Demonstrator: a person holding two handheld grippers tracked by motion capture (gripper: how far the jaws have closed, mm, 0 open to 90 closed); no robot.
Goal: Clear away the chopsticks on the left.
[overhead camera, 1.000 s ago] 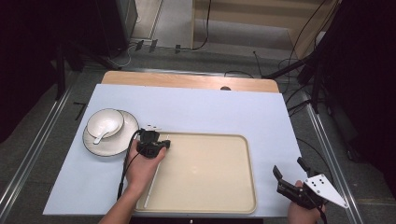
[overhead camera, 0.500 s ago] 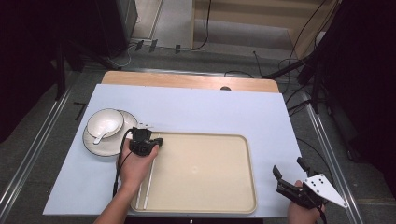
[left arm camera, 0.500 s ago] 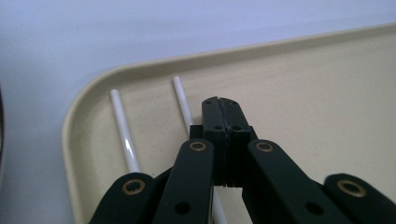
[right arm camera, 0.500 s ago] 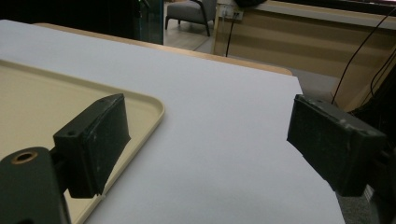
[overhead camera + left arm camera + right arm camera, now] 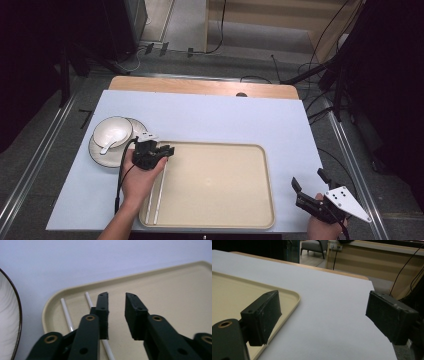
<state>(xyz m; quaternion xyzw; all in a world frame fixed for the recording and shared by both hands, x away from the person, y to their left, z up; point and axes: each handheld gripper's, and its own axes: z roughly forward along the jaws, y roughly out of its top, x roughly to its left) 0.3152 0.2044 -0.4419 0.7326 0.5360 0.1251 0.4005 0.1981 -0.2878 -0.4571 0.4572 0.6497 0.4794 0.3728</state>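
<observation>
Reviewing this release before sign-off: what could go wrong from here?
1. The left gripper has just been opening, nothing between its jaws; the chopsticks lie close below and could get nudged as it leaves.
2. The plate with bowl and spoon sits close beside that hand; a sideways move may clip it.

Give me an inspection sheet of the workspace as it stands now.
Surface: table under a pale sheet, wooden strip bare at the far edge.
Job's things: two white chopsticks lie side by side in the tray, along its left edge.
Clutter: bowl with a spoon in it, on a plate left of the tray.
Grippers: left hand-held gripper over the tray's far-left corner, jaws just opened, nothing between them; right hand-held gripper open at the table's near-right corner.
Cables: one trails from the left hand-held gripper; more on the floor beyond.
Surroundings: metal rails either side, dark around.
</observation>
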